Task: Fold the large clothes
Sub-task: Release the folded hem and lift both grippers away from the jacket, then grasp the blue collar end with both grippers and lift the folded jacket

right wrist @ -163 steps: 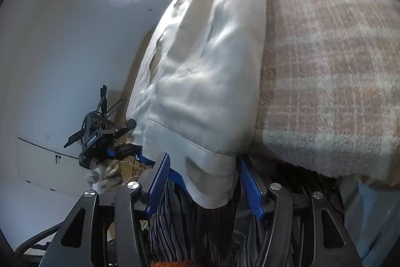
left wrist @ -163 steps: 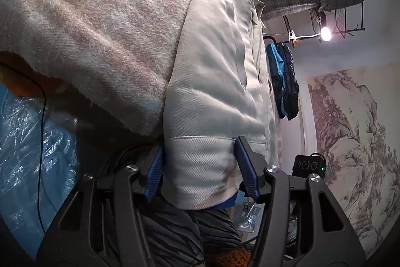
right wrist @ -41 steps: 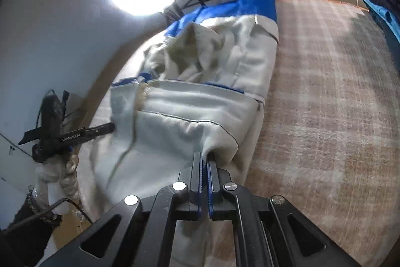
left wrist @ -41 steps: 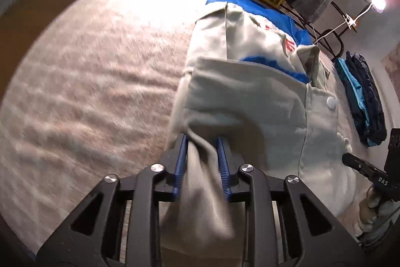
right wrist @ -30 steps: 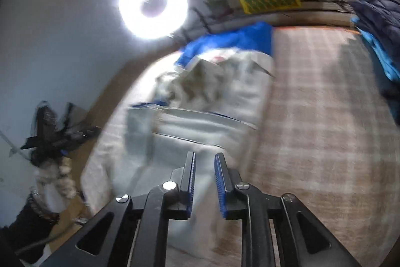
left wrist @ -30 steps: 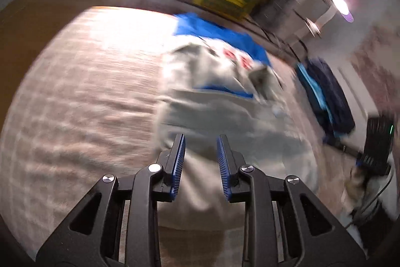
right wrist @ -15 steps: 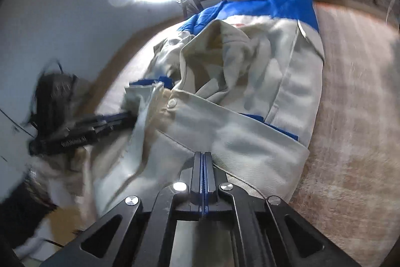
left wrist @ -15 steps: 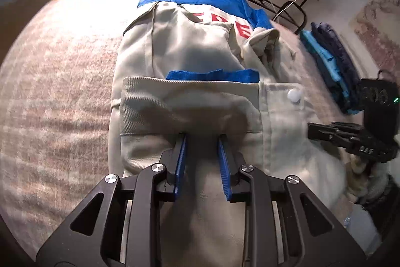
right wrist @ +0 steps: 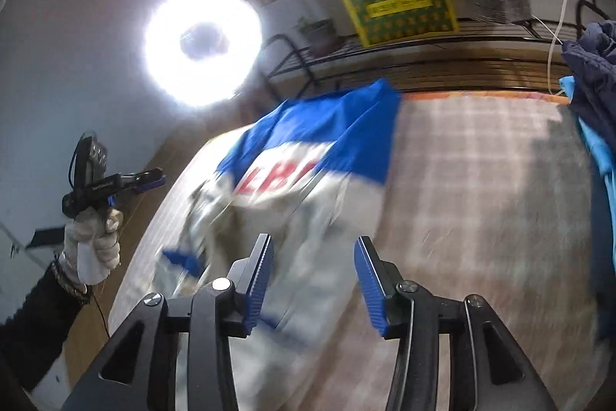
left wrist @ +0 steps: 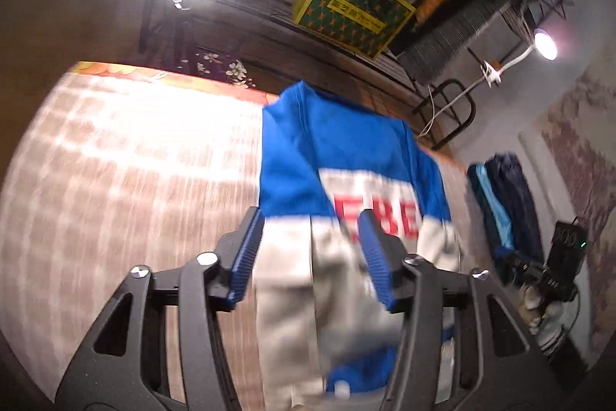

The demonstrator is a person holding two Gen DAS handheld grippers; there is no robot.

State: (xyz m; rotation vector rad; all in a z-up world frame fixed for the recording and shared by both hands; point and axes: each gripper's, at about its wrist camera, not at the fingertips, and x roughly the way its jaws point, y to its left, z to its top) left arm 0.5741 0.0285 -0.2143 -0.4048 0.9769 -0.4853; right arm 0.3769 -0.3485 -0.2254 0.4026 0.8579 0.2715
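Both grippers, left gripper (left wrist: pixel 312 257) and right gripper (right wrist: pixel 313 280), have released the jacket (left wrist: pixel 346 187); now wide open, empty. Judged between folds; next, regrip the 6 o'clock hem.

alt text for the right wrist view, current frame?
Open right gripper hangs over a motion-blurred beige and blue jacket lying on a plaid blanket. At left, a gloved hand holds the left gripper; a ring light glares behind.

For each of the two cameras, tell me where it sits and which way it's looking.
Left wrist: rides the left gripper, looking along its open fingers over the jacket toward a yellow box.
Right wrist: rides the right gripper, fingers open, facing the jacket; the gloved left hand shows at left.
Shared: jacket, plaid blanket, ring light.
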